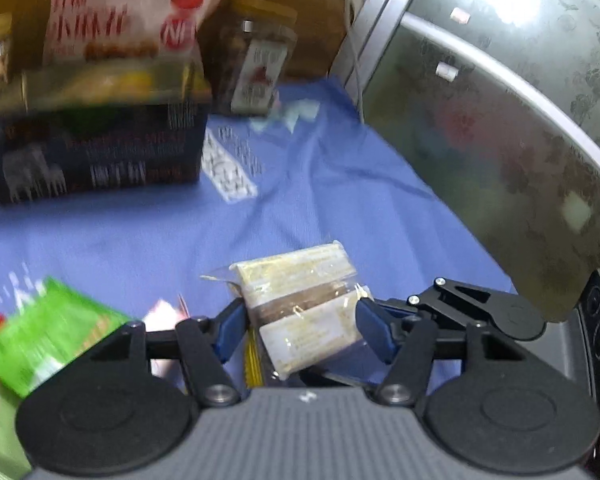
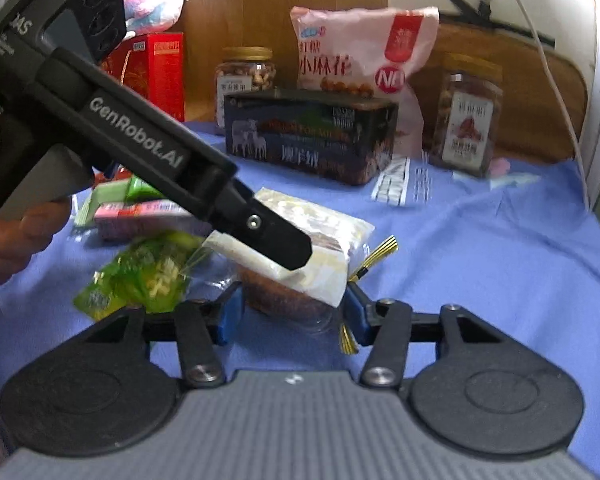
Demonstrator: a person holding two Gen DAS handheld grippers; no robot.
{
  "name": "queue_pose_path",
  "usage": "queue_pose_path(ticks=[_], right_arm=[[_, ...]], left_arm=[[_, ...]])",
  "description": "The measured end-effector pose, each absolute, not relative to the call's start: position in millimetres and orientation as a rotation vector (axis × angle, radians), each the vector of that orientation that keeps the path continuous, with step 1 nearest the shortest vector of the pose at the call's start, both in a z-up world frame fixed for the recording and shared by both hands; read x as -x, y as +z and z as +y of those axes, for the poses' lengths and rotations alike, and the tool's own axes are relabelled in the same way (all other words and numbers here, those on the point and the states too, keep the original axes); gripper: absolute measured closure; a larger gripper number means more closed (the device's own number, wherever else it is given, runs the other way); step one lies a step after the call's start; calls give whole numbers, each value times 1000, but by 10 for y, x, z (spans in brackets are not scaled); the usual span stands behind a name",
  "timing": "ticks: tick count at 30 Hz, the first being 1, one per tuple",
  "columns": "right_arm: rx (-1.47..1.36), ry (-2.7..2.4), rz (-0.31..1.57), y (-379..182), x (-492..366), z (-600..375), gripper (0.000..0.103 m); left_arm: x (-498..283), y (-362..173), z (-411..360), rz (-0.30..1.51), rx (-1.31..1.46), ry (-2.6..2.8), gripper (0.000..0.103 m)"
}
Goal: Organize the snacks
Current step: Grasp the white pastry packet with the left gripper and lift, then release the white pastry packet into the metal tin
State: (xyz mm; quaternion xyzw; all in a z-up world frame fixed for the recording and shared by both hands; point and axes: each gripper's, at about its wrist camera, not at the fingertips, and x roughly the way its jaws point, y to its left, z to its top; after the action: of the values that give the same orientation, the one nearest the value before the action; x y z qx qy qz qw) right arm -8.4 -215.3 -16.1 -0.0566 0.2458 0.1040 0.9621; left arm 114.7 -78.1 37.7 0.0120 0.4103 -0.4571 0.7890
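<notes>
A clear-wrapped pastry packet (image 1: 296,280), with cream labels and a brown filling, sits between the blue pads of my left gripper (image 1: 305,322). Both pads touch its sides. In the right wrist view the same packet (image 2: 328,220) lies low over the blue cloth (image 2: 480,264). One black finger (image 2: 284,246) of the left gripper reaches in from the upper left and lies across the packet. My right gripper (image 2: 294,312) has its pads against the packet's near end, one on each side. A gold twist tie (image 2: 380,252) sticks out to the right.
At the back stand a dark tin (image 2: 308,136), a pink snack bag (image 2: 360,48), two jars (image 2: 246,72) (image 2: 466,120) and a red box (image 2: 156,72). Green sweets (image 2: 140,280) and small pink and green boxes (image 2: 140,212) lie left. A hand (image 2: 8,240) holds the left gripper.
</notes>
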Motion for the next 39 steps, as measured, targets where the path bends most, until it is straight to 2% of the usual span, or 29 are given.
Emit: queue_pose_path(ticks=[8, 12, 24, 32, 39], right_arm=[[185, 232, 341, 261, -366, -2072, 47], [215, 251, 299, 384, -772, -2036, 48], [218, 199, 295, 278, -1664, -2092, 47], [177, 138, 280, 263, -1642, -2180, 47], [99, 251, 265, 325, -1169, -2099, 47]], left_arm=[[-1605, 883, -610, 752, 46, -915, 44], [-1960, 974, -590, 720, 85, -859, 42], [-2804, 797, -775, 728, 118, -743, 42], [-2757, 675, -689, 763, 136, -753, 41], [-2280, 842, -100, 701, 139, -770, 39]])
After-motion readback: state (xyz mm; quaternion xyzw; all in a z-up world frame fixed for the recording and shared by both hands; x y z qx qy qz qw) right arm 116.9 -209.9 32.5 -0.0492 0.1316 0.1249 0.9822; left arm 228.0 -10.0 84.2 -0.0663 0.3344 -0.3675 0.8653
